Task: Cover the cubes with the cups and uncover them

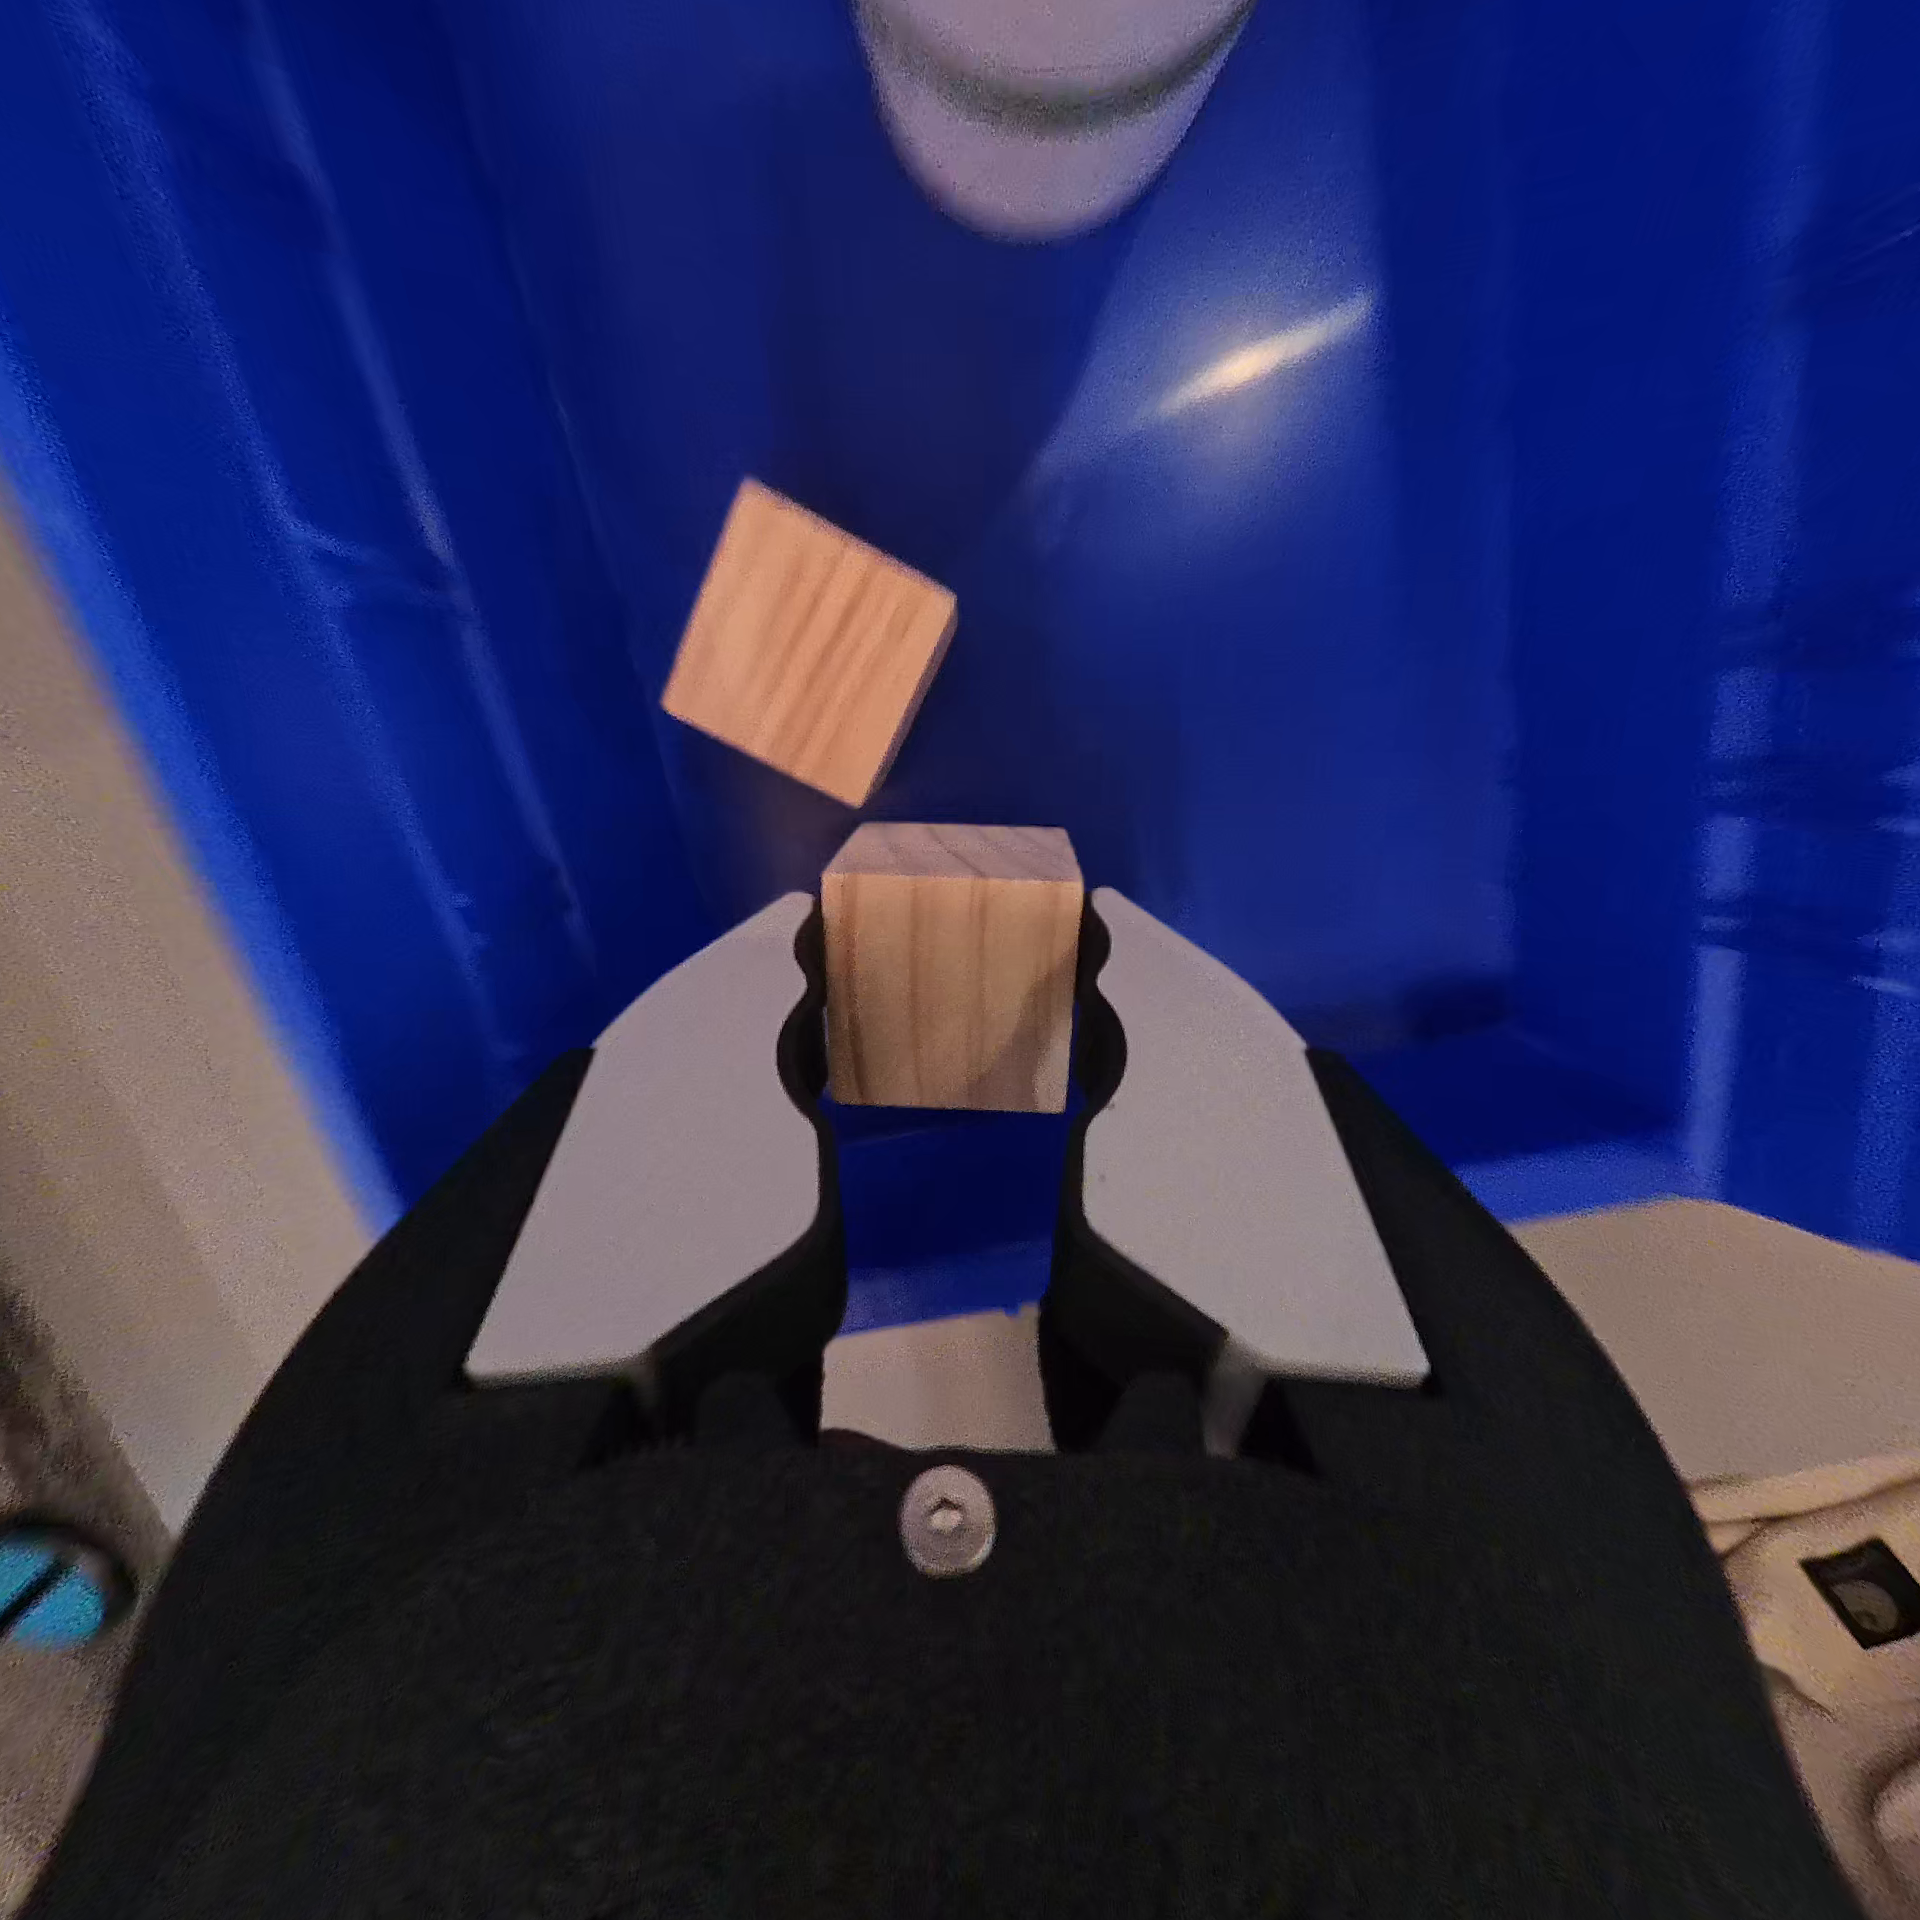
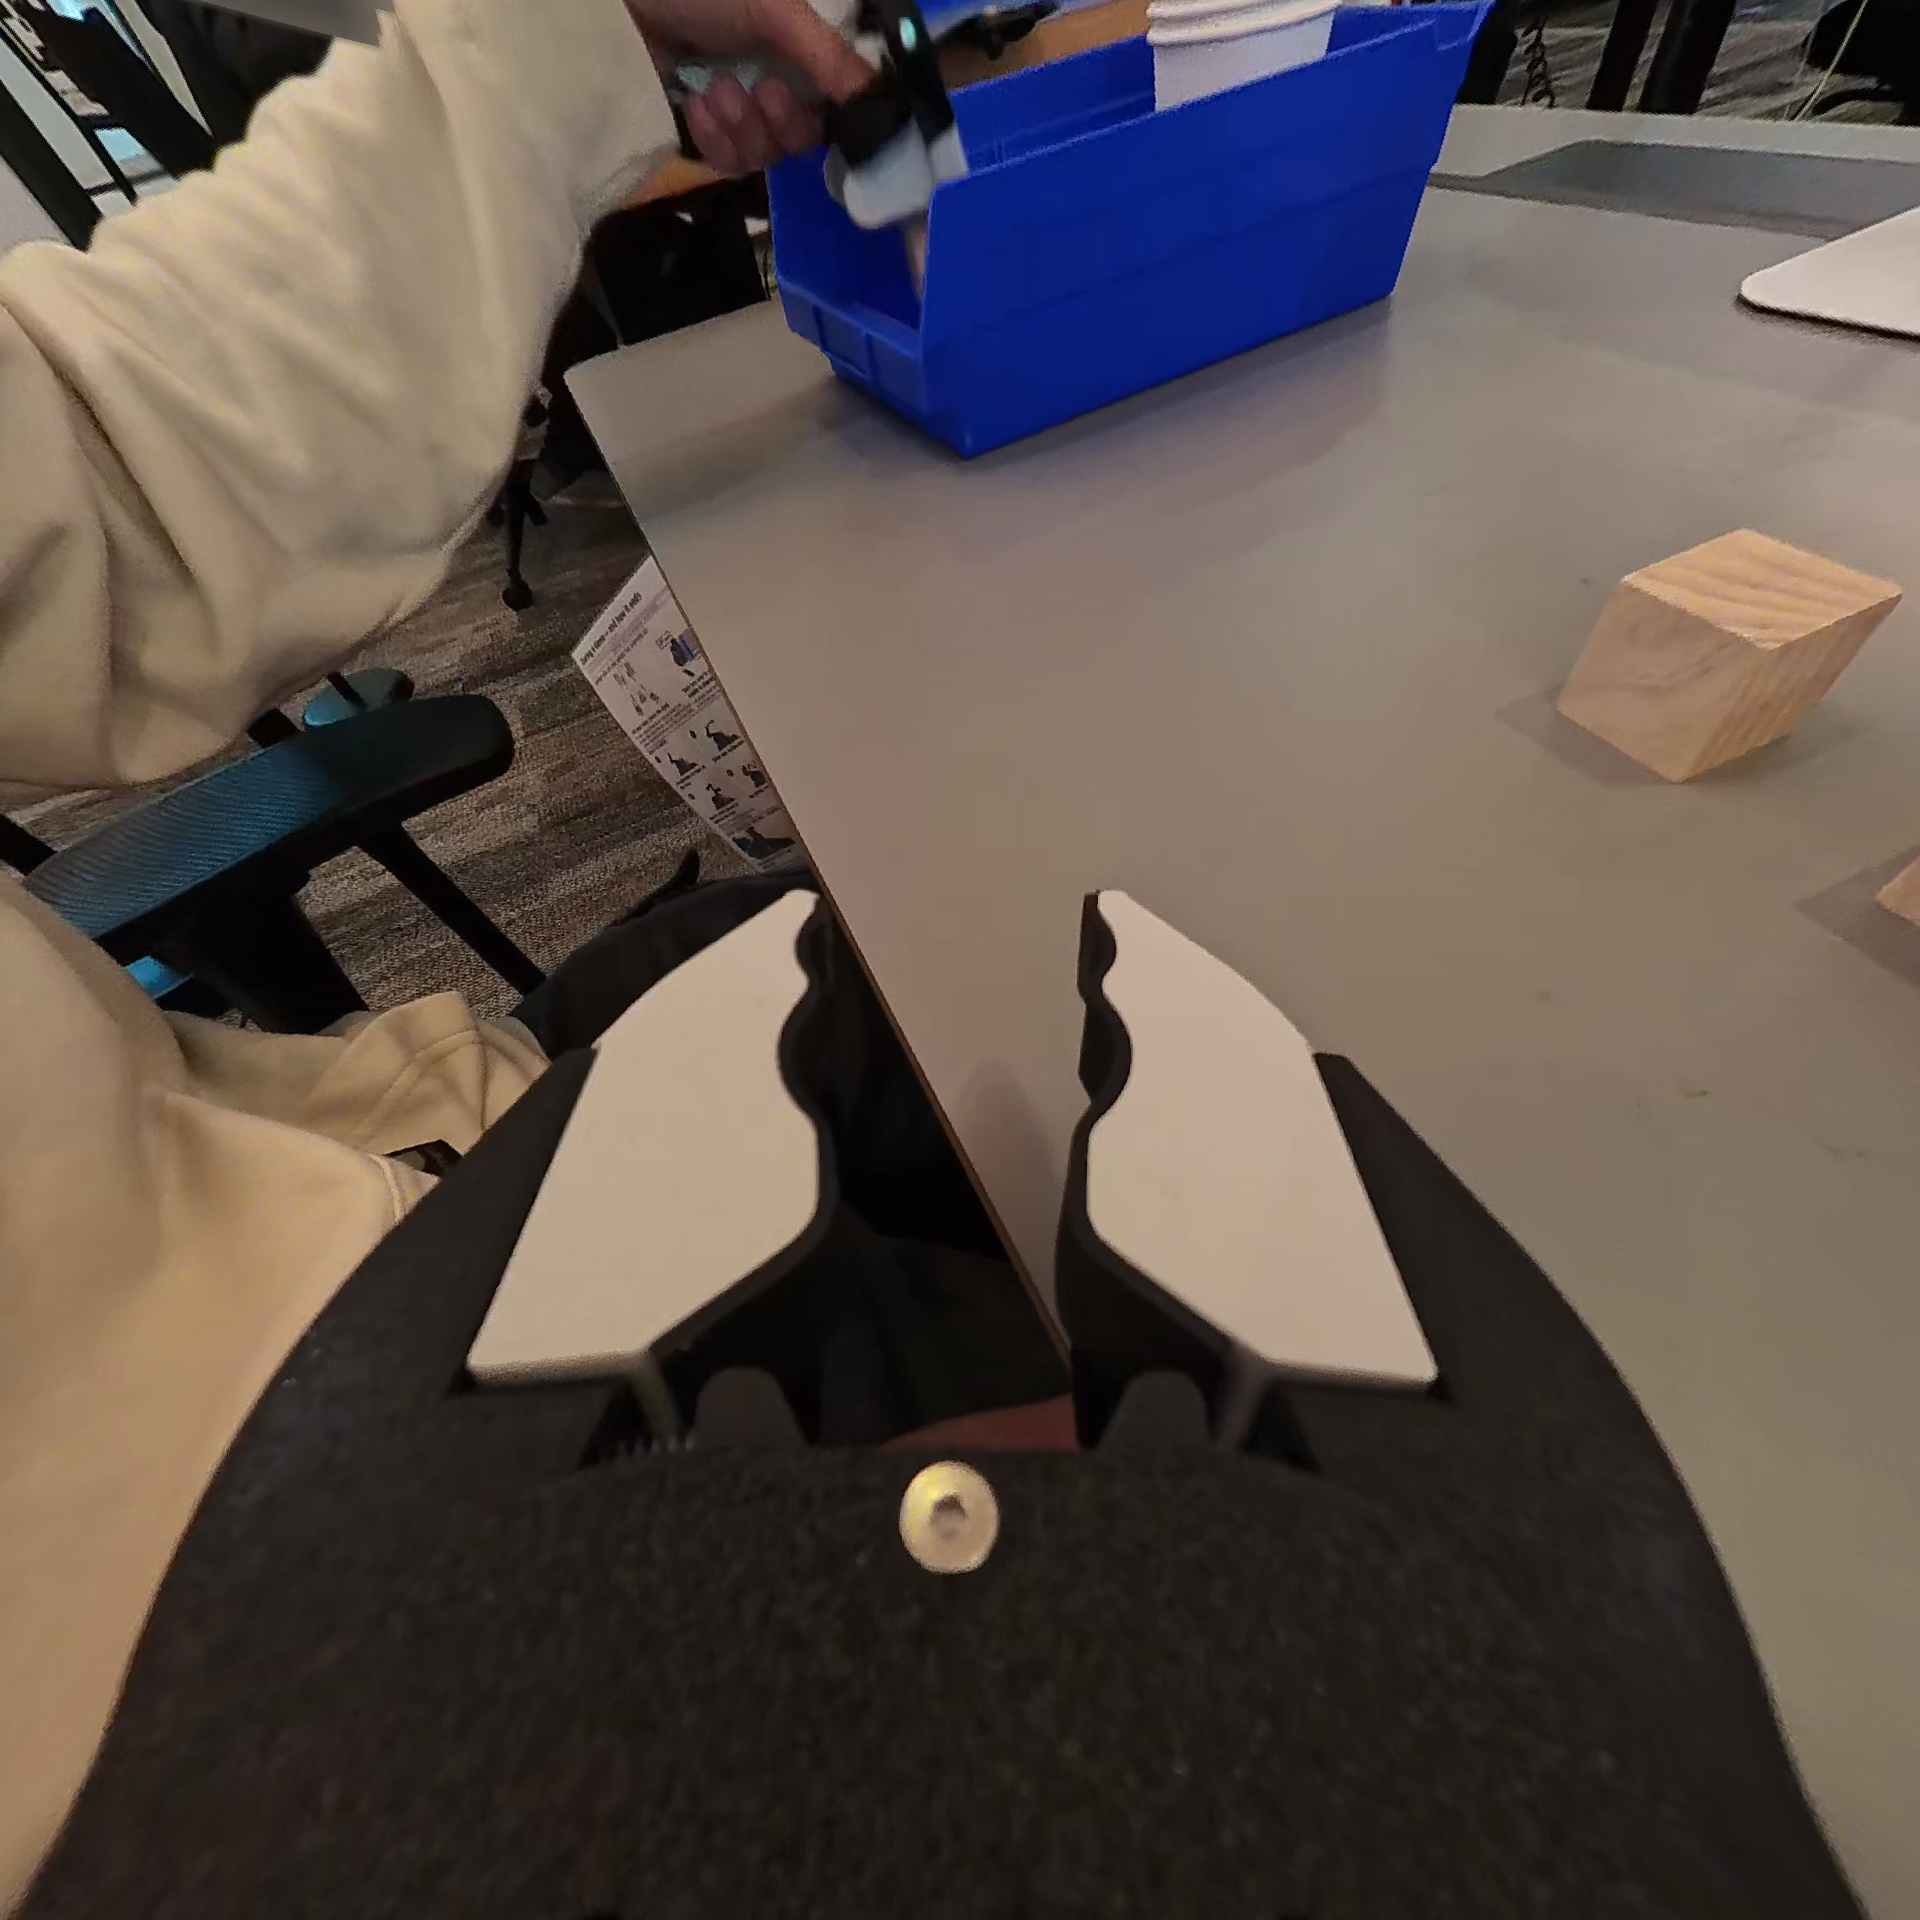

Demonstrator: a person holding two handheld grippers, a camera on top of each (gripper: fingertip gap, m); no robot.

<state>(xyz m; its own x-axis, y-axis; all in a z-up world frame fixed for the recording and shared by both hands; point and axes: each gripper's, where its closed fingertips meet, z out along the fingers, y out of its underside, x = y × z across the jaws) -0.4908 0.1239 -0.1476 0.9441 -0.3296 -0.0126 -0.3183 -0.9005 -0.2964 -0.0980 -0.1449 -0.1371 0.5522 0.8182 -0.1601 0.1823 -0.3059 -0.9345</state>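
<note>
My left gripper is shut on a wooden cube and holds it inside the blue bin. A second wooden cube lies on the bin floor just beyond it. White cups stand at the bin's far end, blurred. My right gripper is open and empty over the near edge of the grey table. A wooden cube lies on the table to its right, and the corner of another cube shows at the right edge. The left gripper shows far off, in the bin.
A person's cream sleeve reaches toward the bin. A chair armrest and a printed sheet are left of the table edge. A white flat object lies at the far right of the table.
</note>
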